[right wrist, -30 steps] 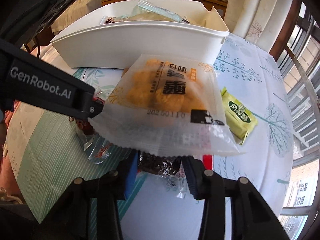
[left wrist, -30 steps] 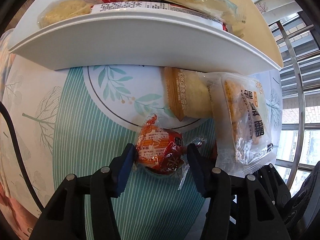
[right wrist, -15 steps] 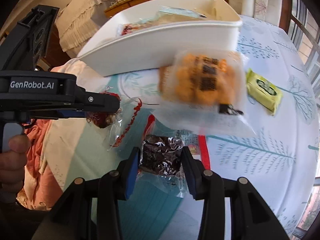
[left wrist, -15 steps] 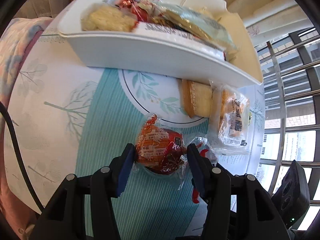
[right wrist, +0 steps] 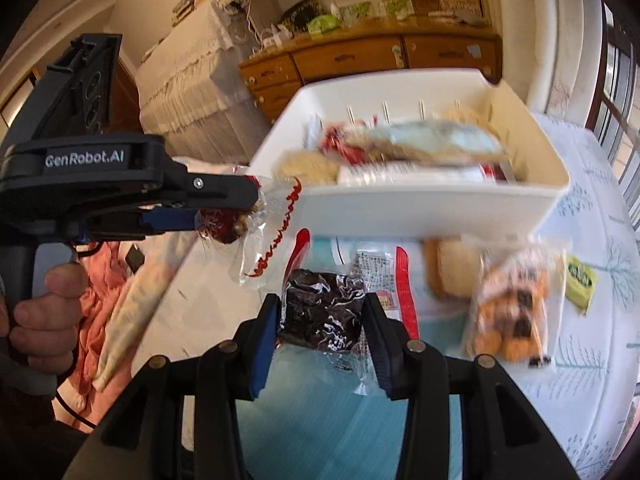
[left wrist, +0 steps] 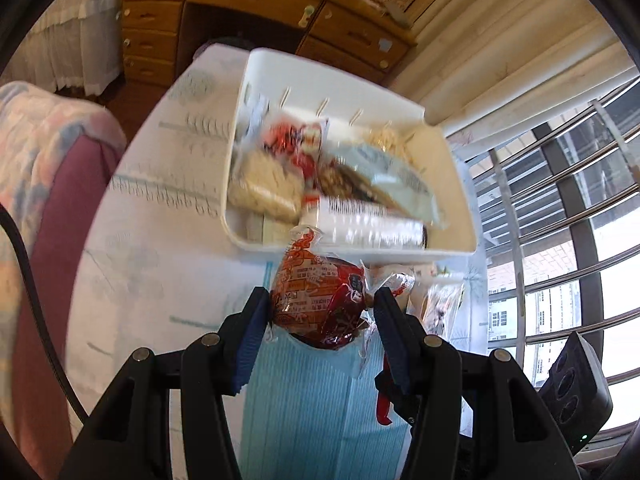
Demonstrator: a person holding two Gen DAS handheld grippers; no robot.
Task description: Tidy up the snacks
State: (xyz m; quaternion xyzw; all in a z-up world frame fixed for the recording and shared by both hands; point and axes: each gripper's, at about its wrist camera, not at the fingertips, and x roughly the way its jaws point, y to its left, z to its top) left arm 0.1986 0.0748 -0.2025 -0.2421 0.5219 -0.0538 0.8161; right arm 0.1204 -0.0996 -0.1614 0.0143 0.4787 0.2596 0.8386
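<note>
My left gripper (left wrist: 320,312) is shut on a red-orange wrapped snack (left wrist: 316,300) and holds it in the air in front of the white bin (left wrist: 352,250). The bin holds several snack packs. My right gripper (right wrist: 320,320) is shut on a dark brown snack in clear red-edged wrap (right wrist: 324,312), raised above the table short of the bin (right wrist: 420,208). The left gripper (right wrist: 224,208) with its snack also shows in the right wrist view, at the bin's left corner.
On the table before the bin lie an orange cracker pack (right wrist: 512,316), a tan cake pack (right wrist: 452,272) and a small green packet (right wrist: 580,280). A wooden dresser (left wrist: 248,4) stands behind; window bars (left wrist: 560,208) on the right. A sofa (left wrist: 44,184) is left.
Both grippers have risen with their snacks and now look down into the bin. The orange cracker pack that lay over the right gripper's snack has slid off to the table on the right.
</note>
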